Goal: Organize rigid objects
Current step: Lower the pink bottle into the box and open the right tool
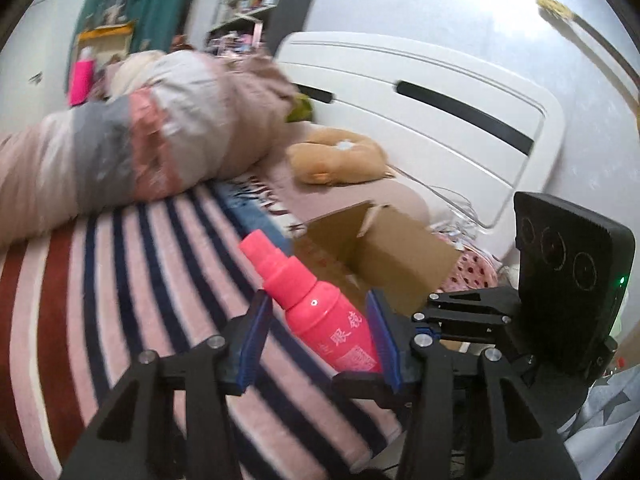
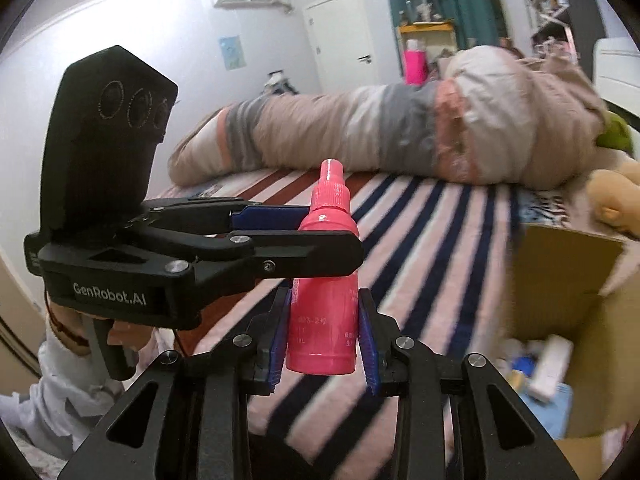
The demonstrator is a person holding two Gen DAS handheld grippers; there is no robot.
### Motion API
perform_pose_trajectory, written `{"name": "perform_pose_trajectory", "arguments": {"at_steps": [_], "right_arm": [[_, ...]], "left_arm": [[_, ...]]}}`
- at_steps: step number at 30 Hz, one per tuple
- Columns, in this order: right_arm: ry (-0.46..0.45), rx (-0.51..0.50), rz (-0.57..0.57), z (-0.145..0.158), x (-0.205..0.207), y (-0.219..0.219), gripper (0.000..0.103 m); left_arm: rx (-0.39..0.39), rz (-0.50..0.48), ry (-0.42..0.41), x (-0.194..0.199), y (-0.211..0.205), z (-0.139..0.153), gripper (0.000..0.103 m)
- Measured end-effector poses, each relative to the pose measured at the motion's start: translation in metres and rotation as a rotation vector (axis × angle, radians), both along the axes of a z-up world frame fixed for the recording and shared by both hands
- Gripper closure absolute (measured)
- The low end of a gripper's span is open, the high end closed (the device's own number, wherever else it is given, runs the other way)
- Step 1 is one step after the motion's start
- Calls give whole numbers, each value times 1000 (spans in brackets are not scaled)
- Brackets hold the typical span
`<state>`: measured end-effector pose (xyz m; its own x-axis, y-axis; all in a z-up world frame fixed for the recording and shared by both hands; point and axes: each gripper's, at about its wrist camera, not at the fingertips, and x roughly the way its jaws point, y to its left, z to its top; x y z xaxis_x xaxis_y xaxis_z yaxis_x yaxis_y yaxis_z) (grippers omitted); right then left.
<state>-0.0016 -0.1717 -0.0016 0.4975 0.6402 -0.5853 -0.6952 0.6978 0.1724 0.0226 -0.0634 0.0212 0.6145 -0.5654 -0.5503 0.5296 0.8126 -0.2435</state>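
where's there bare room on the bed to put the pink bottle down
The striped blanket lies bare between the rolled duvet and the cardboard box. It is crowded toward the headboard, where the plush toy lies. The box floor already holds small items. The pink bottle sits between both grippers.

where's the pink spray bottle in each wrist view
Left wrist: pink spray bottle lower centre, tilted, between this gripper's blue pads.
Right wrist: pink spray bottle centre, upright, between the right gripper's pads, the left gripper across its neck.
Shared landmark: cardboard box, right of the bottle in both.
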Motion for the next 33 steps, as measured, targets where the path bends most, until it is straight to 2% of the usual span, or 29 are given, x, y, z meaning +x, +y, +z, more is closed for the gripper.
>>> {"name": "perform_pose_trajectory", "arguments": {"at_steps": [4, 6, 11, 13, 14, 15, 16, 18, 23, 25, 26, 31, 32, 33], "right_arm": [[10, 12, -82, 12, 7, -44, 76], [31, -3, -148, 12, 16, -70, 76], [107, -47, -253, -4, 37, -113, 76], [129, -68, -268, -13, 46, -119, 76], [134, -89, -280, -16, 49, -119, 76], [136, -129, -296, -21, 53, -118, 71], [136, -161, -310, -24, 57, -117, 65], [131, -173, -322, -28, 58, -119, 46], [149, -135, -337, -30, 62, -131, 45], [141, -120, -345, -25, 59, -133, 41], [132, -112, -344, -22, 57, -134, 34], [46, -66, -293, 0, 44, -126, 32], [25, -54, -274, 5, 39, -124, 27], [2, -42, -254, 10, 38, -121, 17]], "left_arm": [[32, -76, 13, 20, -55, 8, 57], [63, -118, 50, 37, -87, 4, 58], [155, -164, 145, 65, -138, -14, 57], [196, -153, 160, 70, -146, -21, 53], [215, -143, 159, 71, -148, -23, 46], [222, -135, 156, 71, -147, -24, 38], [222, -130, 155, 72, -146, -26, 34], [211, -121, 149, 70, -139, -26, 29], [198, -69, 121, 64, -119, -17, 21], [185, -49, 103, 58, -111, -10, 18], [175, -36, 91, 53, -105, -6, 17], [139, 80, -1, 20, -72, 17, 5], [139, 107, -20, 14, -68, 21, 2], [143, 159, -54, 3, -59, 26, 2]]}}
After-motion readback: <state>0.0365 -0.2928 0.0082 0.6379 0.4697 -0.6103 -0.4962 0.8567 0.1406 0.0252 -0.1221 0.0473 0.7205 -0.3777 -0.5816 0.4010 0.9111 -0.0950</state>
